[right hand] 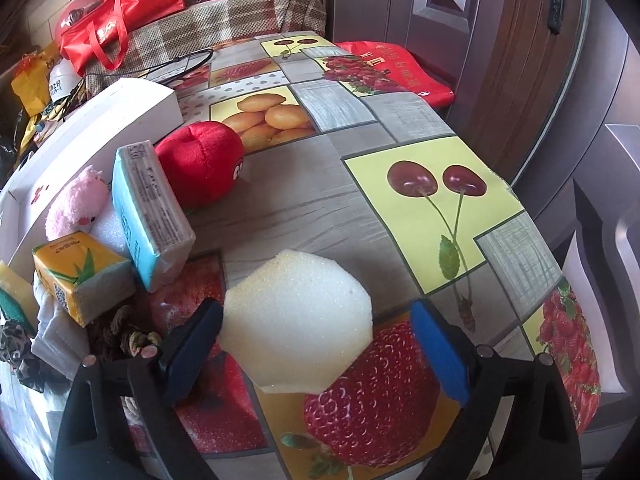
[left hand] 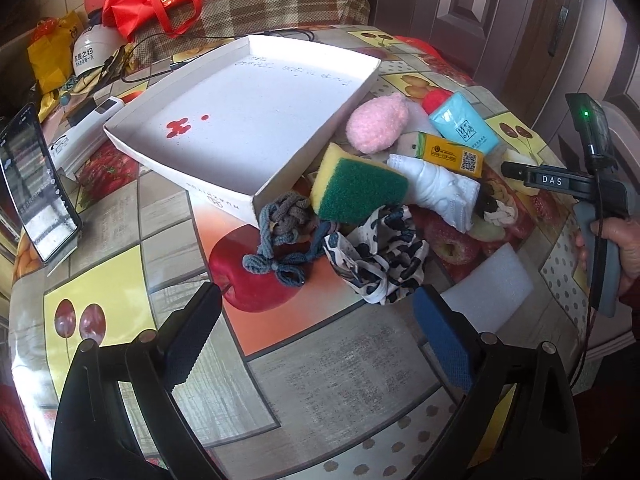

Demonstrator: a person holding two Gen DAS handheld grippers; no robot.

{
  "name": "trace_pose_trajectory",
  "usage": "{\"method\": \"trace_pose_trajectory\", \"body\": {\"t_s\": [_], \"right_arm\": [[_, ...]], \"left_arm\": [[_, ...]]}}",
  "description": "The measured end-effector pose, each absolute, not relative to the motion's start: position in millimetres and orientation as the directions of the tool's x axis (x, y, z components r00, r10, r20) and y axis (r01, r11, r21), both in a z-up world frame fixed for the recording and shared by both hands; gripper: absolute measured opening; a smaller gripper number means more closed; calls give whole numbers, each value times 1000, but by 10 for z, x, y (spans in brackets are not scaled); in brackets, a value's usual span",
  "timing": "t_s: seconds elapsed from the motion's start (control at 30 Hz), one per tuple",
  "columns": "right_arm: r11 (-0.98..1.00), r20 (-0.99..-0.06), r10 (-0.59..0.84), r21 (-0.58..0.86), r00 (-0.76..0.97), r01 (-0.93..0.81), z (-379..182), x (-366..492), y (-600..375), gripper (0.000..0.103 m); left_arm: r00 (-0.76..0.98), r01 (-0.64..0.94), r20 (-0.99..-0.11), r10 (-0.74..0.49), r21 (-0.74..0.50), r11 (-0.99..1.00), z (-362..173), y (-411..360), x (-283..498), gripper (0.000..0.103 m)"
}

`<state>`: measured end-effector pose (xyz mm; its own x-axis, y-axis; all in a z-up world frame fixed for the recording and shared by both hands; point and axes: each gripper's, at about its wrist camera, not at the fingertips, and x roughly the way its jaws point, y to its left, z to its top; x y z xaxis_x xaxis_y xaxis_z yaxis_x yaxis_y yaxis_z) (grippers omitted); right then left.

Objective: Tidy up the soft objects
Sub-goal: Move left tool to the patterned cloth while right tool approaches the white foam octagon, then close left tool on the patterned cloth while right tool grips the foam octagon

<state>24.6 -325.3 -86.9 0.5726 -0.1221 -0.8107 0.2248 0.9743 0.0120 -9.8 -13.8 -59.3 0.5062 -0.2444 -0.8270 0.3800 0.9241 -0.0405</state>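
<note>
**Soft items heaped beside white box (left hand: 240, 120)**

Lying piled on fruit-print tabletop (left hand: 320, 364) against box's right side: green-yellow sponge (left hand: 358, 190), pink plush (left hand: 376, 124), spotted cloth (left hand: 380, 256), grey knotted rope (left hand: 280, 232), face mask (left hand: 436, 188). Hovering wide open over bare tabletop: left claw (left hand: 316, 328). Standing wide open around pale foam block (right hand: 296, 320), left pad touching it: right claw (right hand: 316, 344).

On the counter (right hand: 320, 208) I count one white box lid (left hand: 240, 120), two tissue packs (right hand: 150, 216), two plush toys (right hand: 200, 160), one scrubbing sponge (left hand: 356, 188), two white foam pieces (right hand: 296, 320), one face mask (left hand: 436, 188), one spotted cloth (left hand: 384, 260) and one phone (left hand: 32, 184).
</note>
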Motion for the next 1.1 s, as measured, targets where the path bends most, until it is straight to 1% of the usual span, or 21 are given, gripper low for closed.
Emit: {"method": "trace_pose_trajectory", "body": {"t_s": [0.13,0.17,0.2,0.3,0.43,0.8,0.87,0.93,1.0,1.03,1.07,1.1], "right_arm": [[975,-807,-119,15,578,223,-859,226,-3248,93],[974,-807,-119,18,578,224,-860,218,-3253,93],[974,-808,-116,21,577,226,-861,214,-3260,93],[971,-808,-119,26,576,236,-867,194,-3289,93],[969,-809,-116,34,576,243,-881,199,-3311,93],[965,-812,-121,38,571,258,-919,202,-3303,93],[964,-812,-123,38,571,262,-920,205,-3311,93],[964,-811,-126,35,571,262,-915,214,-3309,93],[965,-810,-127,34,573,261,-909,214,-3307,93],[965,-808,-127,35,575,261,-908,212,-3308,93],[964,-807,-127,35,576,262,-907,213,-3308,94],[964,-807,-128,34,576,263,-909,217,-3311,94]], "left_arm": [[471,388,-849,-241,-46,921,-681,-291,34,97],[460,388,-854,-241,-50,920,-711,-328,60,96],[451,386,-860,-239,-53,921,-742,-354,73,92],[448,369,-871,-203,-27,929,-805,-381,93,92],[474,367,-861,-185,3,930,-781,-405,78,92],[511,332,-841,-178,2,943,-735,-298,63,92],[508,331,-841,-188,-11,943,-739,-287,64,92],[481,328,-850,-214,-52,943,-768,-258,83,92],[460,318,-856,-236,-89,944,-800,-224,89,94],[458,315,-855,-242,-99,944,-807,-210,82,99],[457,314,-854,-248,-106,944,-809,-198,75,103],[460,314,-851,-254,-111,943,-800,-193,63,103]]}}
